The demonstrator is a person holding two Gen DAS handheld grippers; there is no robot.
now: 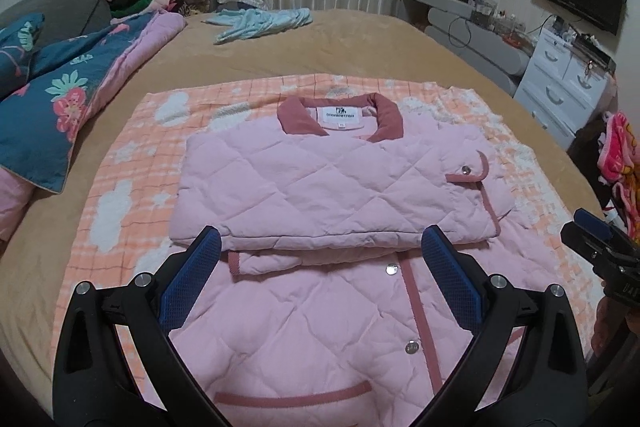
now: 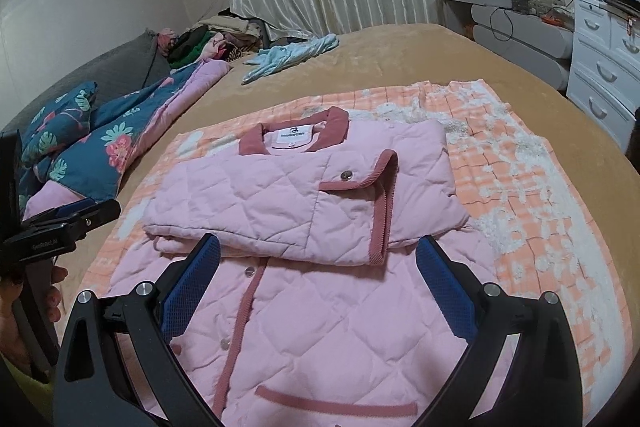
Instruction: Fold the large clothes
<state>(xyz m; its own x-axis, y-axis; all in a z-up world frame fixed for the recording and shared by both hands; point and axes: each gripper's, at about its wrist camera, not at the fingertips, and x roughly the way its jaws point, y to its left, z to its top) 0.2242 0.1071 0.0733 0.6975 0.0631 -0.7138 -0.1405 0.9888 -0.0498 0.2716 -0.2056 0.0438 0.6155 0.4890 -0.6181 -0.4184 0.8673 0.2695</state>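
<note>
Both hand-held grippers are hovering wide and gripping nothing over the bed (image 1: 360, 39). Going left to right: the left hand-held gripper (image 1: 320, 247) is hanging above the jacket (image 1: 320, 183), which is lying on an orange blanket (image 1: 132, 163), and the right hand-held gripper (image 2: 318, 253) is doing the same on its side. I'm guessing we're about halfway: sleeves are sitting tucked across the chest under the collar (image 1: 340, 107), but the bottom half is lying flat, waiting to get folded up.
</note>
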